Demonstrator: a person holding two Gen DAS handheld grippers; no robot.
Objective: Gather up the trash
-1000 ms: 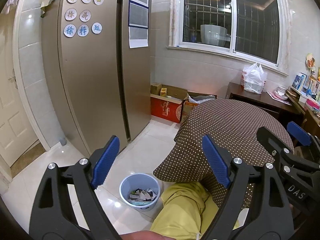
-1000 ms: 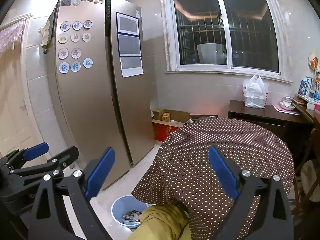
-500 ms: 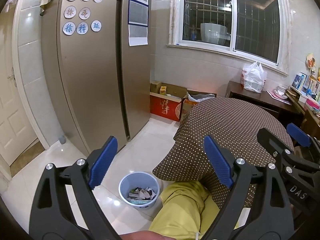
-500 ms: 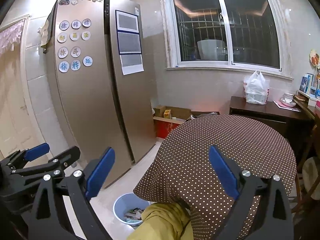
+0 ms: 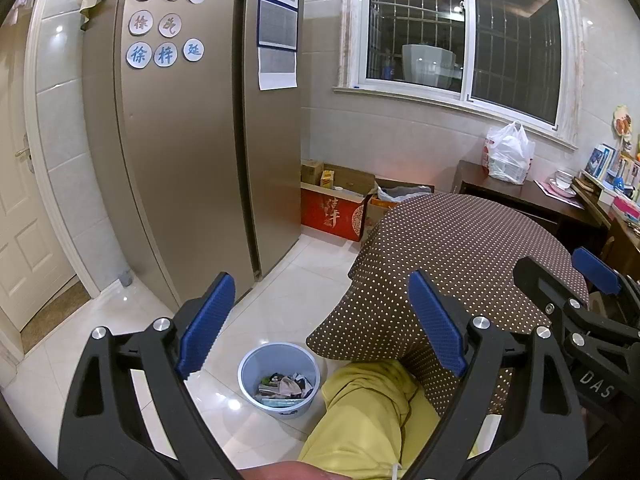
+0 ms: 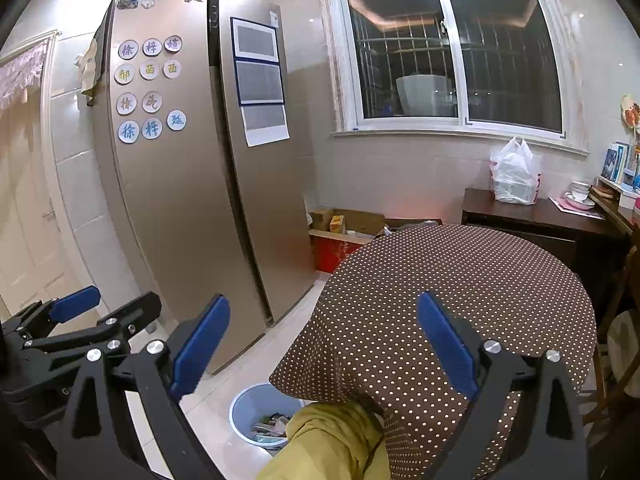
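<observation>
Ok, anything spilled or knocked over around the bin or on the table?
Nothing stands out. The blue bin stands upright on the floor with the trash inside it, no litter around it; no trash shows on the dotted tablecloth. Both grippers are open and hold nothing.

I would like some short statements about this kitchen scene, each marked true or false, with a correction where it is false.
1. The blue bin on the floor has trash in it. True.
2. The left gripper is shut on a piece of paper. False: its jaws stand wide open and hold nothing.
3. The right gripper is open and empty. True.
4. The dotted tablecloth is covered with scraps. False: no trash shows on it.
5. A white plastic bag stands on the dark cabinet under the window. True.
6. The bin stands on top of the table. False: it stands on the tiled floor beside the hanging cloth.
</observation>
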